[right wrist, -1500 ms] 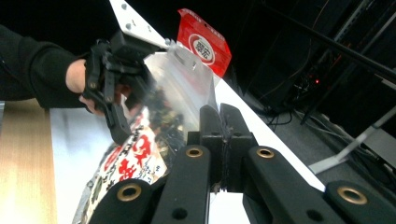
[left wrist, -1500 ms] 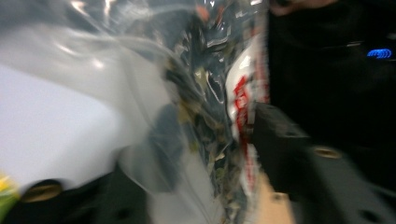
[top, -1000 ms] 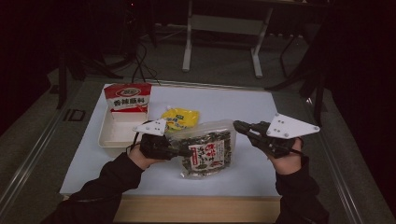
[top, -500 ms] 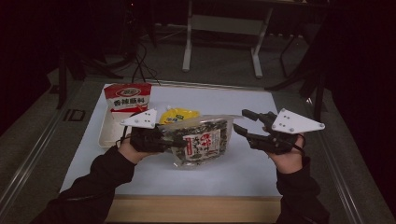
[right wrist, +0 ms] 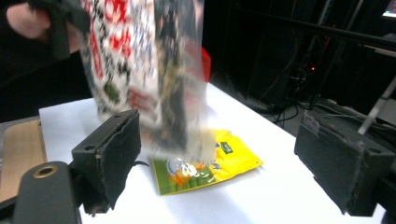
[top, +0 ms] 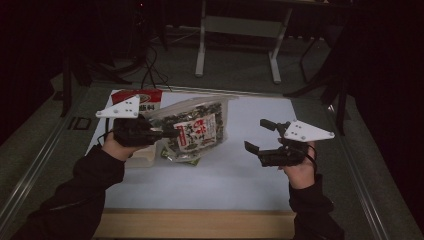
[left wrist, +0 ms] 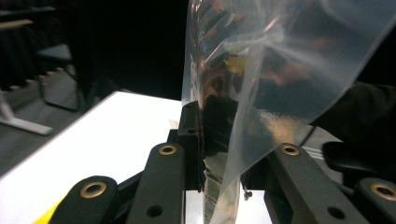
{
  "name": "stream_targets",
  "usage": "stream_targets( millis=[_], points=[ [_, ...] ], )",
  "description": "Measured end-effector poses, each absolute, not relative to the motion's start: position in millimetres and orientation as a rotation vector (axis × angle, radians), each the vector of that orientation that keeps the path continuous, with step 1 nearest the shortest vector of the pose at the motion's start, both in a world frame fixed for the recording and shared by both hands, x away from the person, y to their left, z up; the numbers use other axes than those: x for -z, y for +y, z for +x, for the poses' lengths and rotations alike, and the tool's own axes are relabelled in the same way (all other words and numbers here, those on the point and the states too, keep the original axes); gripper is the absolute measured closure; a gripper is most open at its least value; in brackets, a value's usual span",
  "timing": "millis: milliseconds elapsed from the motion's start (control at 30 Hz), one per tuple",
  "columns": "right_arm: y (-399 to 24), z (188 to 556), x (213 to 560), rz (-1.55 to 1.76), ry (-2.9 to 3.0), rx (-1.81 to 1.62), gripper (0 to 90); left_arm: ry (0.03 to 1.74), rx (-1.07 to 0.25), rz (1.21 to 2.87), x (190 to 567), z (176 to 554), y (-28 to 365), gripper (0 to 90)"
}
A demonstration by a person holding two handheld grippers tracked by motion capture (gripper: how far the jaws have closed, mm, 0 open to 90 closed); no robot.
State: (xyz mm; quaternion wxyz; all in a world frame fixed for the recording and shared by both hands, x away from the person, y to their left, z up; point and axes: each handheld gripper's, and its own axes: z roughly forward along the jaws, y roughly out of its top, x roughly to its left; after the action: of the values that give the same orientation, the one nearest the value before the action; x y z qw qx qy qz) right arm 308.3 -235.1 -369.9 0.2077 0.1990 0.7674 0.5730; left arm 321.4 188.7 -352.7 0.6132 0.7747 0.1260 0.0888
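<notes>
My left gripper (top: 171, 133) is shut on the edge of a clear plastic bag (top: 196, 131) and holds it off the table; the bag holds a dark snack pack with a red and white label. In the left gripper view the jaws (left wrist: 209, 144) pinch the film of the bag (left wrist: 261, 70). My right gripper (top: 260, 136) is at the right, apart from the bag. Its jaws have just been opening and stand open with nothing between them. In the right gripper view (right wrist: 229, 158) the bag (right wrist: 144, 70) hangs beyond the pads above a yellow packet (right wrist: 208, 163) lying on the table.
A red and white packet (top: 139, 98) lies at the far left of the white table top (top: 240, 175), partly behind my left gripper. A white tray (top: 144, 158) shows under my left hand. Table legs and cables stand on the floor beyond.
The left gripper has lifted the bag up and toward the far left. The right gripper has come off the bag's right end, opened wide and sunk a little.
</notes>
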Motion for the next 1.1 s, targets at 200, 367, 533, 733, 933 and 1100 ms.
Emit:
stream_targets(
  millis=[200,367,533,733,933,1100],
  points=[
    [-239.8,311.9,377.1,0.578,2.121,-1.621,14.0,0.338,-0.261,1.770,343.8,324.5,215.4,75.4],
    [-243.0,312.0,383.0,0.600,2.126,-1.627,14.0,0.384,-0.308,1.761,339.4,327.5,236.8,75.4],
    [-246.5,312.6,392.9,0.630,2.138,-1.644,14.0,0.417,-0.345,1.771,337.7,328.8,255.5,75.3],
    [-249.6,311.1,403.0,0.648,2.156,-1.646,14.0,0.460,-0.379,1.790,340.4,330.7,273.1,75.4],
    [-253.4,310.5,412.8,0.677,2.176,-1.641,14.0,0.509,-0.406,1.810,346.0,336.4,295.1,75.4],
    [-255.3,309.9,414.3,0.680,2.178,-1.642,14.1,0.554,-0.409,1.831,352.7,342.6,311.3,75.3]
  ],
)
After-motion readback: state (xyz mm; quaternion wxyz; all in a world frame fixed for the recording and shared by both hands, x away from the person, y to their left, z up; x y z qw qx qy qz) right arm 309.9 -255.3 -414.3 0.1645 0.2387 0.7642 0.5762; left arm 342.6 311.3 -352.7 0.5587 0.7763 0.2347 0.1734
